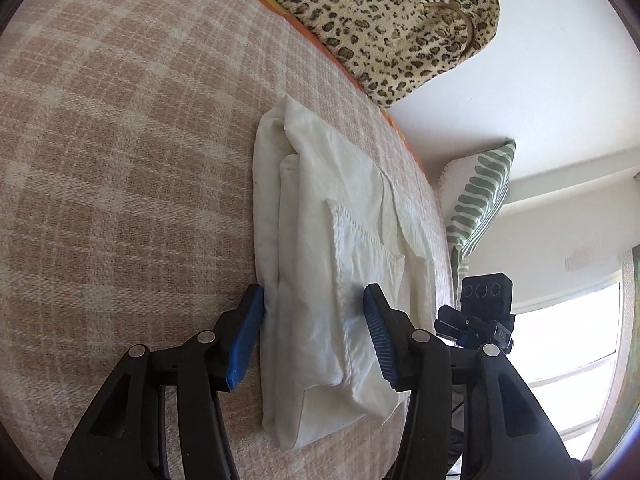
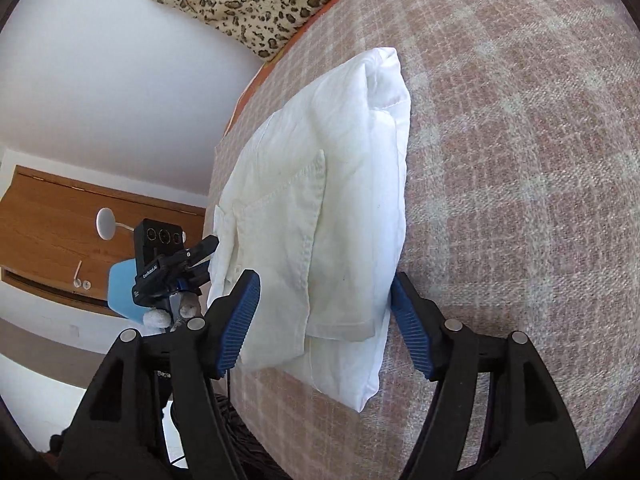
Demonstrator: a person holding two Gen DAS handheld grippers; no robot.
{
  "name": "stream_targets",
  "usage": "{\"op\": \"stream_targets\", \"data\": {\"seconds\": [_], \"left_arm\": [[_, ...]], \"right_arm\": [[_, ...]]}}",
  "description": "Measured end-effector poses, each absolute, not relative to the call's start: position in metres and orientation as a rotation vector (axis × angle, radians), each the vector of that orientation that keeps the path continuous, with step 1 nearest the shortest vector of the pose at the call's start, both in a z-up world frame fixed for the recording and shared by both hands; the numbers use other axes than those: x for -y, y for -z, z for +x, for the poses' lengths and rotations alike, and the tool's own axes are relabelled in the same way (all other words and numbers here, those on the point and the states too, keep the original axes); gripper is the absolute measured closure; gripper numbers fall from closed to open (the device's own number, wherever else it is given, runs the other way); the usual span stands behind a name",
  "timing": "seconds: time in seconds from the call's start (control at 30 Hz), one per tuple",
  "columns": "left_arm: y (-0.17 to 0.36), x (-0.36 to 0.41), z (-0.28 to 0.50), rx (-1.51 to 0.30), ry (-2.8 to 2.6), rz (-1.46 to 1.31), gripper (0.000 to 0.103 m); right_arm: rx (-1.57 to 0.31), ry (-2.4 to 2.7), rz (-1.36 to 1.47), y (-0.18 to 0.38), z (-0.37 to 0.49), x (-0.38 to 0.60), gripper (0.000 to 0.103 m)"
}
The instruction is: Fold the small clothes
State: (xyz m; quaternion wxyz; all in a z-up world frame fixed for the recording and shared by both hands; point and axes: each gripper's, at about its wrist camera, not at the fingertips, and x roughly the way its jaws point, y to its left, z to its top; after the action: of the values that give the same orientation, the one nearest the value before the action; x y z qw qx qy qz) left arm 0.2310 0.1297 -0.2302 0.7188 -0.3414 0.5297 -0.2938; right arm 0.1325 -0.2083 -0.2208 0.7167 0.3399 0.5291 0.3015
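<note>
White folded garment [image 1: 320,280] on plaid cover [image 1: 120,160] — long axis running away from both grippers, left gripper [image 1: 314,336] and right gripper [image 2: 324,324] spread wide, astride its near end — no readable label.

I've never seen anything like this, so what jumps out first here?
A white folded cotton garment lies on the pink-and-cream checked woven bedcover, framed by each open black gripper with blue ribbed pads: left, right. Behind it at the bed's far edge sits a fluffy leopard-print cushion.
</note>
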Motion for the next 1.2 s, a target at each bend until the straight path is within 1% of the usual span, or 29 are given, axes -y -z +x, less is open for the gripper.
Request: {"op": "stream_targets", "data": {"seconds": [0.13, 0.17, 0.2, 0.23, 0.27, 0.3, 0.37, 0.57, 0.77, 0.97, 1.2], "left_arm": [[0.231, -0.125, 0.231, -1.139, 0.650, -0.757, 0.054], [0.230, -0.124, 0.231, -1.136, 0.651, -0.754, 0.057], [0.230, -0.121, 0.231, -1.137, 0.648, -0.749, 0.061], [0.229, -0.119, 0.230, -1.138, 0.643, -0.735, 0.075], [0.226, -0.115, 0.230, -1.130, 0.641, -0.711, 0.083], [0.221, -0.111, 0.228, -1.113, 0.640, -0.678, 0.086], [0.205, -0.101, 0.223, -1.066, 0.641, -0.576, 0.090], [0.150, -0.058, 0.210, -0.932, 0.650, -0.305, 0.092], [0.108, 0.005, 0.214, -0.829, 0.691, -0.121, 0.092], [0.093, 0.069, 0.230, -0.779, 0.759, -0.028, 0.092], [0.089, 0.149, 0.252, -0.736, 0.839, 0.022, 0.092]], "right_arm": [[-1.154, -0.659, 0.747, 0.218, 0.136, 0.200, 0.034], [-1.155, -0.647, 0.735, 0.217, 0.136, 0.199, 0.040], [-1.159, -0.637, 0.716, 0.216, 0.136, 0.196, 0.052], [-1.168, -0.626, 0.691, 0.215, 0.136, 0.193, 0.059], [-1.167, -0.619, 0.669, 0.214, 0.136, 0.191, 0.070], [-1.159, -0.620, 0.653, 0.211, 0.135, 0.189, 0.081], [-1.127, -0.613, 0.600, 0.198, 0.132, 0.189, 0.085], [-0.977, -0.572, 0.389, 0.139, 0.124, 0.197, 0.088], [-0.877, -0.509, 0.302, 0.096, 0.124, 0.237, 0.088], [-0.833, -0.414, 0.254, 0.074, 0.130, 0.290, 0.088], [-0.805, -0.295, 0.204, 0.066, 0.143, 0.359, 0.088]]}}
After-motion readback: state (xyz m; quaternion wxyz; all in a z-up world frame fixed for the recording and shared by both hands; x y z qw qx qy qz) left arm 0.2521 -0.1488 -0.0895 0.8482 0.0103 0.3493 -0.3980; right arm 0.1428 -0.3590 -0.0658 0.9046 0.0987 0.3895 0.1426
